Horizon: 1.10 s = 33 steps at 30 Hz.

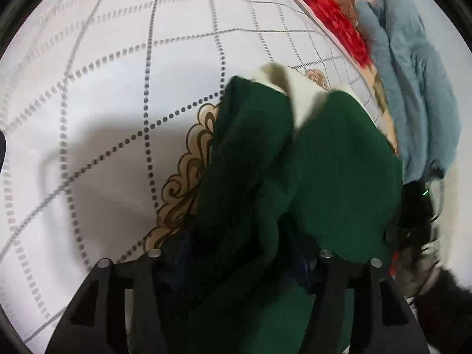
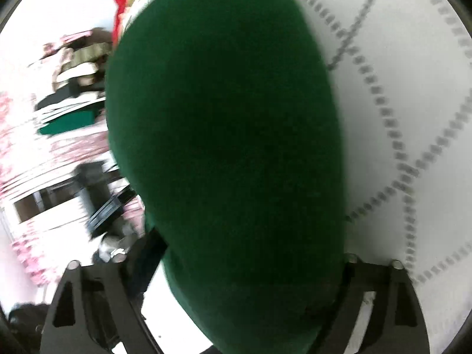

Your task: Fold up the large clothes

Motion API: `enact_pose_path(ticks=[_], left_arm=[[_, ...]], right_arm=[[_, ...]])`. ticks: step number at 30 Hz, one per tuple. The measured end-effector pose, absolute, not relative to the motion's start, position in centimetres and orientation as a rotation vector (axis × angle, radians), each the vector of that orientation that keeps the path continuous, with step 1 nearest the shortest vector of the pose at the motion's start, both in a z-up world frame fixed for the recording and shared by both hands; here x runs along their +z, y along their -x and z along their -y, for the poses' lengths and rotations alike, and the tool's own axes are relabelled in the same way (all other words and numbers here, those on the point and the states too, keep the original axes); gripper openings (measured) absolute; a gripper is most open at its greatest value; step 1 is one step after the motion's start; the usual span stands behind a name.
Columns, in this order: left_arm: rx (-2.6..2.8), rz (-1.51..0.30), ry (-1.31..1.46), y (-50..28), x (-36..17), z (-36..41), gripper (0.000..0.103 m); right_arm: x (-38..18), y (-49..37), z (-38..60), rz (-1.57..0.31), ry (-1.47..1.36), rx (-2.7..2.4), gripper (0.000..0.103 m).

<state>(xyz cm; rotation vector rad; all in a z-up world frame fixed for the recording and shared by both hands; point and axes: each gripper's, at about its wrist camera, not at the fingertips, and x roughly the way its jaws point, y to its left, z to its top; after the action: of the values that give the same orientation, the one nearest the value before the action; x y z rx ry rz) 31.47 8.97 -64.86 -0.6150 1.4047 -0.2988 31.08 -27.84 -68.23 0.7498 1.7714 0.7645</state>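
Draping between both tongs, left (image 1: 236, 268) and right (image 2: 233, 265), spread wide; one green garment (image 1: 309, 177).

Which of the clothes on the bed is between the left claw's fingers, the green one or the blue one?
The green garment. It runs down between the fingers of the left claw, while the blue garment lies bunched far off at the bed's edge.

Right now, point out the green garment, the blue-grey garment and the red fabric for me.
green garment (image 1: 339, 159): left wrist view, on its right-hand fold of knit.
blue-grey garment (image 1: 419, 94): left wrist view, middle of the crumpled heap at the right.
red fabric (image 1: 327, 11): left wrist view, on the fuzzy strip near the top.
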Motion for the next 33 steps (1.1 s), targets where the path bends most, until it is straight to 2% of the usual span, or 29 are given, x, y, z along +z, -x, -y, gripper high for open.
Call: enact_pose_path(ticks=[3, 4, 5, 7, 10, 13, 23, 26, 29, 33], left_arm=[[-0.311, -1.394, 0.550, -32.0, -63.5, -8.0, 0.038], [-0.311, -1.388, 0.514, -32.2, -62.9, -7.3, 0.028], [-0.306, -1.380, 0.494, -32.3, -62.2, -7.1, 0.022], [-0.302, -1.368, 0.482, -32.3, -61.2, -7.3, 0.019], [-0.309, -1.355, 0.439, -33.2, -59.4, -6.7, 0.018], [-0.326, -1.344, 0.414, -34.2, -57.7, -6.9, 0.018], [-0.356, -1.252, 0.370, -39.0, -49.9, -6.9, 0.015], [-0.323, -1.306, 0.352, -41.3, -52.3, -7.2, 0.017], [-0.280, -1.432, 0.320, -42.7, -57.9, -6.1, 0.022], [-0.260, -1.461, 0.294, -43.0, -60.9, -4.9, 0.031]], right_arm=[[-67.9, -31.0, 26.6, -1.748, -0.732, 0.727, 0.103], [-67.6, -30.9, 26.5, -1.734, -0.755, 0.717, 0.083], [-67.2, -30.9, 26.6, -1.717, -0.794, 0.701, 0.076], [-66.4, -30.6, 26.7, -1.691, -0.828, 0.698, 0.056], [-64.8, -30.3, 26.4, -1.664, -0.893, 0.697, 0.048], [-62.6, -30.5, 25.7, -1.625, -0.941, 0.709, 0.044], [-55.2, -36.8, 23.9, -1.528, -0.937, 0.759, 0.042], [-56.1, -40.0, 24.3, -1.573, -0.909, 0.728, 0.042], [-58.8, -42.1, 24.8, -1.651, -0.806, 0.669, 0.046], [-62.1, -42.5, 25.2, -1.725, -0.779, 0.630, 0.065]])
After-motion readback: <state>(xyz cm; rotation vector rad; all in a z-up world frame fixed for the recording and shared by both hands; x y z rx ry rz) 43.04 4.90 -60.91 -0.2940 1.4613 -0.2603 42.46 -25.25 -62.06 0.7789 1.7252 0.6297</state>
